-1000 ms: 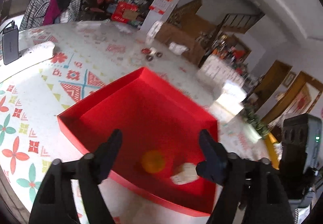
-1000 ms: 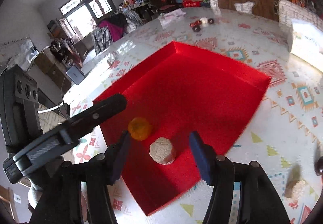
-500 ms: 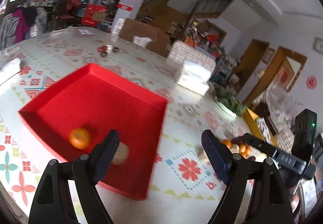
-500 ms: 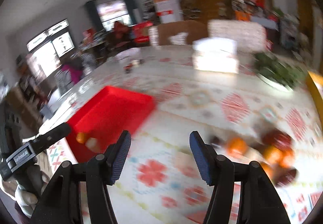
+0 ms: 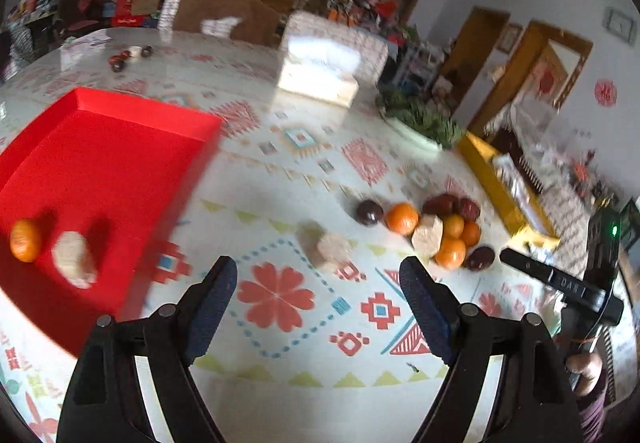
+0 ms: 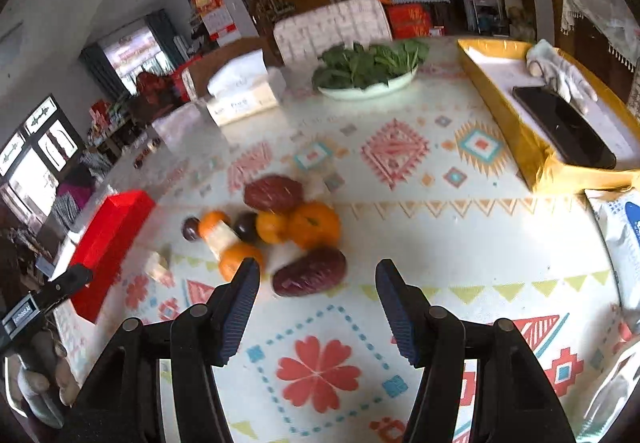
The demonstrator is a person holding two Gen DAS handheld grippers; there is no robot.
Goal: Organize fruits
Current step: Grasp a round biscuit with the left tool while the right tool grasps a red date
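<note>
From the left wrist: the left gripper (image 5: 318, 285) is wide open and holds nothing. At nine o'clock, the red tray (image 5: 100, 163) has one orange (image 5: 25, 240) and one pale lump (image 5: 74, 259).

From the right wrist: the right gripper (image 6: 316, 303) is half open and empty. The fruit pile (image 6: 280, 227) waits at eleven o'clock. Most work is left.
</note>
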